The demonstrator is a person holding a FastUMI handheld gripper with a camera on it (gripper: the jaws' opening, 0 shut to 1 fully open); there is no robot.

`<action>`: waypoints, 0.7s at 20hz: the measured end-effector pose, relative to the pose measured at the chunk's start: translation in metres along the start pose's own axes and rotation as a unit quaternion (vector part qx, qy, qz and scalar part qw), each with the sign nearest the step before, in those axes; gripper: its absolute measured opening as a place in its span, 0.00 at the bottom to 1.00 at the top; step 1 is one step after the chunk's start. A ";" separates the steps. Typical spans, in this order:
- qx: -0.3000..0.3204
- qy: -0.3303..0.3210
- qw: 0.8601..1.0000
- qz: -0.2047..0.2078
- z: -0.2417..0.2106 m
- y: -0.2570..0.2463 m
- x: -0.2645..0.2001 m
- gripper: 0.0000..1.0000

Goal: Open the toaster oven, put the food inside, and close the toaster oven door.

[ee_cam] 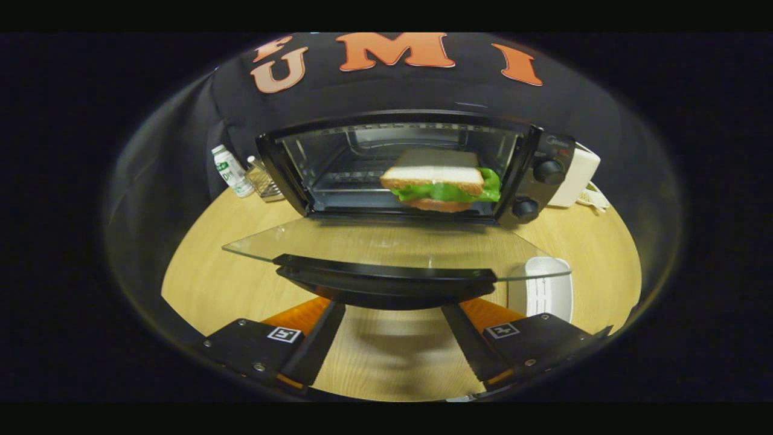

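Tongs (392, 311) spread under open door (386, 244), sandwich (439, 184) inside

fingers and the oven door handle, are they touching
Cannot tell. In the gripper view the open fingers flank the door handle, and their tips run under its dark edge, so neither contact nor a gap shows plainly.

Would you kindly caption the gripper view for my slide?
Open gripper below the lowered glass door of the toaster oven, sandwich inside.
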State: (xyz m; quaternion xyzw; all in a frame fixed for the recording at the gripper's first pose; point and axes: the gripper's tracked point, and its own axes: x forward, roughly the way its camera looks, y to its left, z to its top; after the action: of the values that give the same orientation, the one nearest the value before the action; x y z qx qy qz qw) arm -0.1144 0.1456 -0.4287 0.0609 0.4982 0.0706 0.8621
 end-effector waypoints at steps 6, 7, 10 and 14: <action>0.010 -0.048 0.999 -0.002 0.074 -0.005 0.008 0.95; 0.011 -0.052 0.999 -0.001 0.081 -0.007 0.010 0.95; 0.025 -0.061 0.998 0.004 0.101 -0.006 0.011 0.95; 0.029 -0.089 0.996 -0.002 0.138 -0.012 0.009 0.95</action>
State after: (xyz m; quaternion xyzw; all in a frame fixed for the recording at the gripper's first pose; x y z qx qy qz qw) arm 0.0103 0.1306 -0.3701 0.0909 0.4211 0.0486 0.9011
